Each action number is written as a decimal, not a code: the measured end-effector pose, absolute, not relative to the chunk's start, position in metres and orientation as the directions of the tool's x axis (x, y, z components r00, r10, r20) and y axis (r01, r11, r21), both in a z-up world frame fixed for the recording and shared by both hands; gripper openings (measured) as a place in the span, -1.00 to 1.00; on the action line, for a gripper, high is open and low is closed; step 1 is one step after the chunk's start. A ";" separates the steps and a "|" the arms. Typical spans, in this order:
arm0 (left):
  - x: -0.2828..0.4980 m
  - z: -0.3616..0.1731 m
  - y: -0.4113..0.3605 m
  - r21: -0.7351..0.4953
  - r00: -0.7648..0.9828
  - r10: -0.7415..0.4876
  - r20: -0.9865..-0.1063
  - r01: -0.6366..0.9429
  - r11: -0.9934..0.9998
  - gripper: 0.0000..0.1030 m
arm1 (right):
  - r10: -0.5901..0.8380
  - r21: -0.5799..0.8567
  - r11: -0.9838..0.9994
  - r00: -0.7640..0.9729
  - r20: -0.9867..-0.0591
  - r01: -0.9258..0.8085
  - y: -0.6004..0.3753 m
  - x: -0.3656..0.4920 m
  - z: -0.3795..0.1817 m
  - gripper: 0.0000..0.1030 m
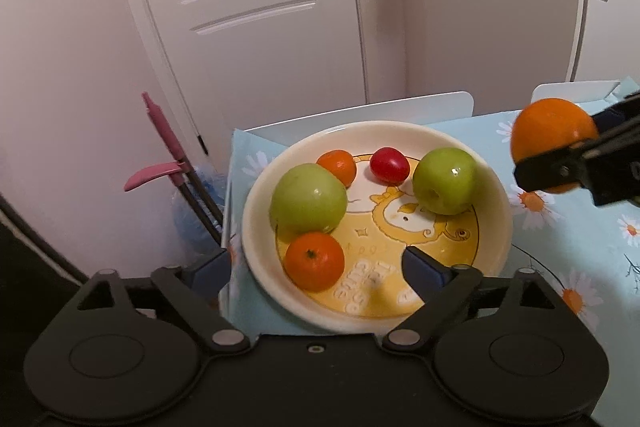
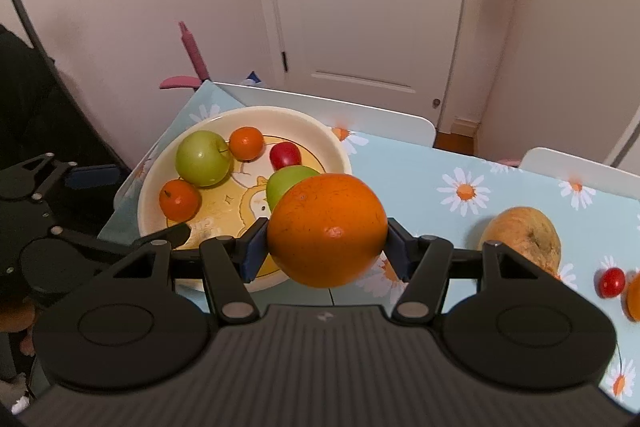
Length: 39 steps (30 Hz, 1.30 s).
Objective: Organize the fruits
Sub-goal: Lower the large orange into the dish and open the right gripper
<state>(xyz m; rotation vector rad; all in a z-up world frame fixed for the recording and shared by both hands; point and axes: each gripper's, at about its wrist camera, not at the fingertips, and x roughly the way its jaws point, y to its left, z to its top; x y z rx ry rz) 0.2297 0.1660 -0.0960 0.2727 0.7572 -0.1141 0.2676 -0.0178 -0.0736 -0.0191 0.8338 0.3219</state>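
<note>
A cream plate point(image 1: 496, 195) point(image 2: 320, 131) with a yellow cartoon holds two green apples point(image 1: 307, 198) point(image 1: 444, 179), two small oranges point(image 1: 314, 261) point(image 1: 338, 166) and a red tomato point(image 1: 389, 165). My right gripper point(image 2: 324, 247) is shut on a large orange point(image 2: 326, 229) and holds it in the air just right of the plate; the orange also shows in the left wrist view point(image 1: 552, 135). My left gripper point(image 1: 316, 265) is open and empty over the plate's near edge, straddling the near small orange.
On the daisy-print tablecloth point(image 2: 460, 167) right of the plate lie a brownish pear point(image 2: 524, 233), a red tomato point(image 2: 612, 282) and part of an orange point(image 2: 634, 301). White chair backs point(image 2: 340, 111) stand behind the table. A white door point(image 2: 368, 7) is beyond.
</note>
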 end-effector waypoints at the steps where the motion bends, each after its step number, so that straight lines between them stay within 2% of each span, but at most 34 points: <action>1: 0.227 -0.094 0.166 0.205 0.723 0.003 -0.691 0.191 0.960 0.86 | 0.280 0.110 0.948 0.624 -0.730 -0.298 -0.018 0.268 -0.073 0.46; 13: 0.199 -0.086 0.169 0.186 0.706 0.045 -0.707 0.124 0.975 0.94 | 0.362 0.121 0.900 0.565 -0.741 -0.419 0.003 0.276 -0.084 0.46; 32: 0.185 -0.093 0.173 0.175 0.706 0.012 -0.708 0.158 0.972 0.94 | 0.395 0.166 0.883 0.507 -0.766 -0.438 0.040 0.288 -0.113 0.48; 33: 0.184 -0.093 0.173 0.176 0.707 0.011 -0.707 0.161 0.971 0.94 | 0.402 0.168 0.883 0.522 -0.752 -0.438 0.039 0.287 -0.111 0.61; 34: 0.183 -0.092 0.172 0.178 0.708 0.010 -0.706 0.164 0.970 0.94 | 0.410 0.171 0.881 0.531 -0.741 -0.442 0.039 0.285 -0.107 0.88; 35: 0.183 -0.091 0.172 0.178 0.710 0.008 -0.705 0.166 0.970 0.94 | 0.410 0.168 0.882 0.541 -0.734 -0.441 0.038 0.284 -0.103 1.00; 39: 0.180 -0.084 0.173 0.169 0.715 -0.004 -0.699 0.171 0.971 0.94 | 0.372 0.135 0.903 0.584 -0.721 -0.408 0.031 0.278 -0.088 1.00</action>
